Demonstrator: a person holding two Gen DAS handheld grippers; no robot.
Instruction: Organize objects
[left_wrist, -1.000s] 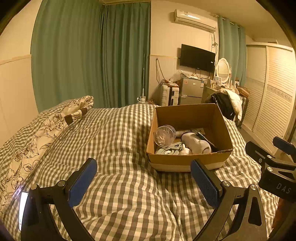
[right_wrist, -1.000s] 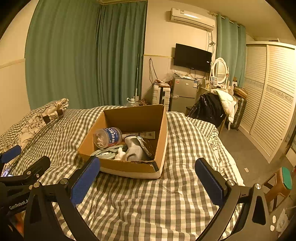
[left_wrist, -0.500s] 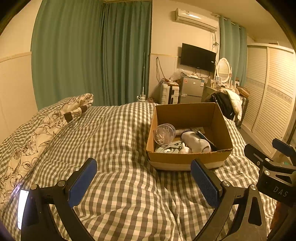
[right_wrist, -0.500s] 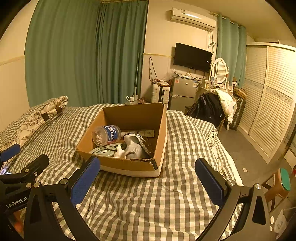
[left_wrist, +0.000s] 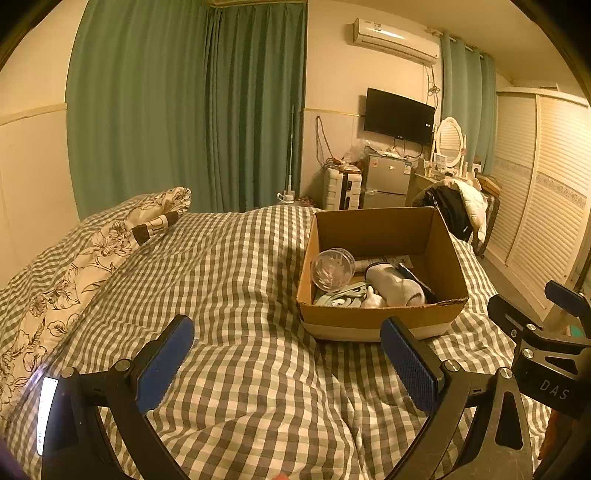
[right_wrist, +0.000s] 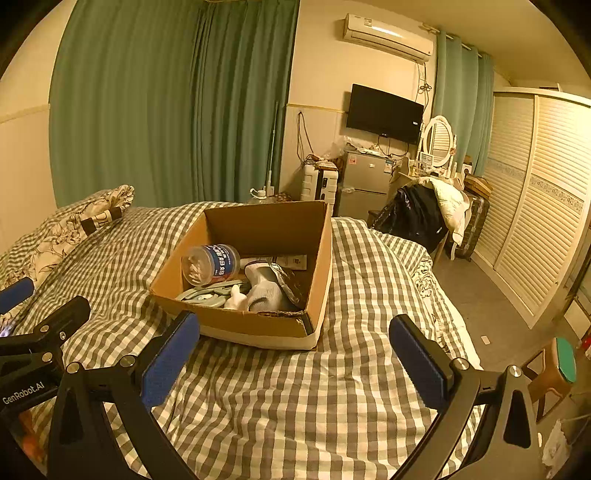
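On bed (left_wrist: 240, 280), cardboard box (right_wrist: 258, 325) holding clutter

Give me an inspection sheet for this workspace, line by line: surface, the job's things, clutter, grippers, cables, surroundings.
Surface: checked bedspread, rumpled.
Job's things: open cardboard box on the bed, holding a clear jar on its side, a white sock and pale green flat pieces.
Clutter: floral pillow at the bed's left.
Grippers: left gripper open, empty; right gripper open, empty; both short of the box.
Cables: loose wires on the far wall.
Surroundings: green curtains, television, small fridge, louvred wardrobe.
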